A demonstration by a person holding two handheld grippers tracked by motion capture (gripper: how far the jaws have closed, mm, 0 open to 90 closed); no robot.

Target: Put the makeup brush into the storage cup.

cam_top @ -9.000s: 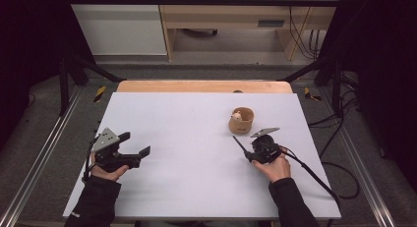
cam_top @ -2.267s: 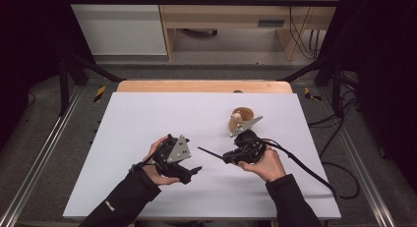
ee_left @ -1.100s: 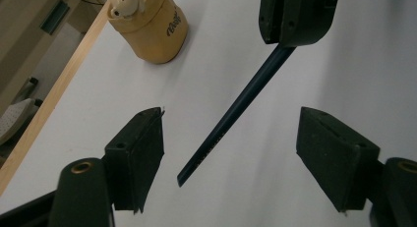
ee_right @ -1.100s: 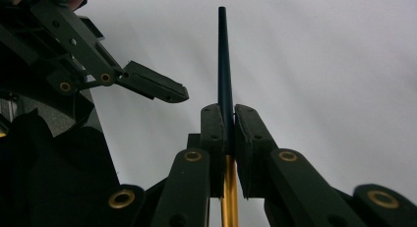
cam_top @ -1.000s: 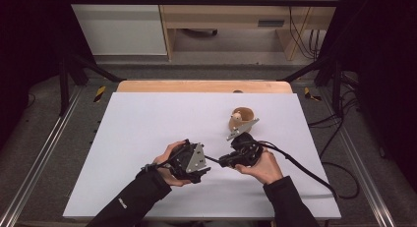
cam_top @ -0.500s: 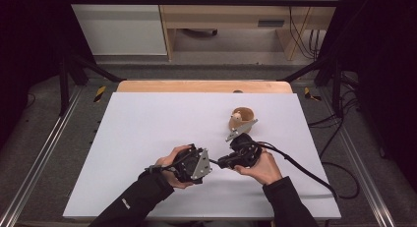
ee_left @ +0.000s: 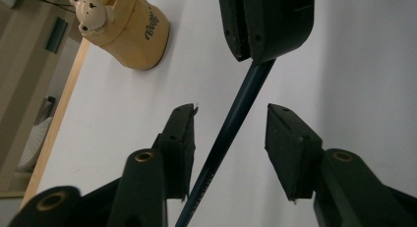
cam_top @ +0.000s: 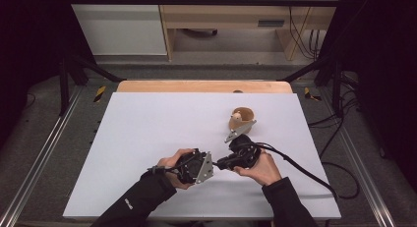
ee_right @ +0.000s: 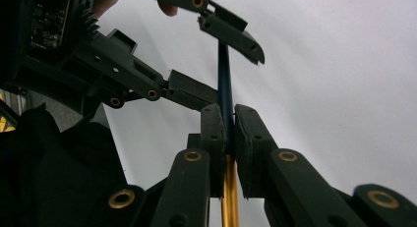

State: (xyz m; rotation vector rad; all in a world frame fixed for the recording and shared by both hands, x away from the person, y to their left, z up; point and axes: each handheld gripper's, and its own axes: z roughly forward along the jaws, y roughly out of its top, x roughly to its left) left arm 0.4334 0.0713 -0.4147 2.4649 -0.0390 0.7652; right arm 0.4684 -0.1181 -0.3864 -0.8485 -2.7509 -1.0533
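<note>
Glossy pencil (ee_left: 231, 124), matt plastic claws

white table (cam_top: 147, 133) (wooden far edge), bear-topped holder (cam_top: 239, 120)

Beyond the white table (cam_top: 147, 119) with its wooden far edge (cam_top: 204, 86) lies grey carpet (cam_top: 44, 133), a pale wooden desk (cam_top: 236, 20), a white cabinet (cam_top: 118, 25), and black frame struts (cam_top: 78, 65).

Pencil (ee_left: 231, 124) tip hidden behind right gripper (ee_left: 268, 20); lower end cut off by frame edge.
</note>
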